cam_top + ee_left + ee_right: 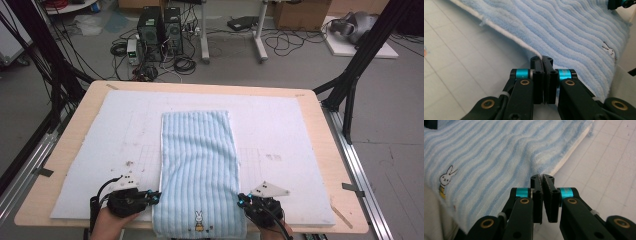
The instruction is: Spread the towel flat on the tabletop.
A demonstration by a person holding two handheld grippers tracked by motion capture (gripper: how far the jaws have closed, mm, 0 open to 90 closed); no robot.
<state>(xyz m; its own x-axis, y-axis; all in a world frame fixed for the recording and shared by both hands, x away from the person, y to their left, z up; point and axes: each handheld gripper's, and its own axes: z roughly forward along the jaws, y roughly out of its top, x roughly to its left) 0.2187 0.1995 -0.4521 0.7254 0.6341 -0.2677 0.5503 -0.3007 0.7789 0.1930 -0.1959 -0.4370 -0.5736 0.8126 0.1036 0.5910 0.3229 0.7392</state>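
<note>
Left tongs (543,60): my jaws are pressed together on the white-bordered long edge of the towel (200,165), near its close end.
Right tongs (543,178): jaws also closed, pinching the opposite long edge; the cloth bunches up just in front of the tips.
Towel place: it lies flat between my two tongs, stretching away from me on the white mat (280,130); its near end with the small rabbit picture (199,219) hangs a little over the table edge.
Handling: I judge it light, soft and limp, not slippery and not fragile; it will sag and fold wherever I do not hold it.
Where to hold: at the two side edges near the close corners, both layers of the hem inside the jaws.
Count: one towel, one rabbit, one mat, two tongs.
</note>
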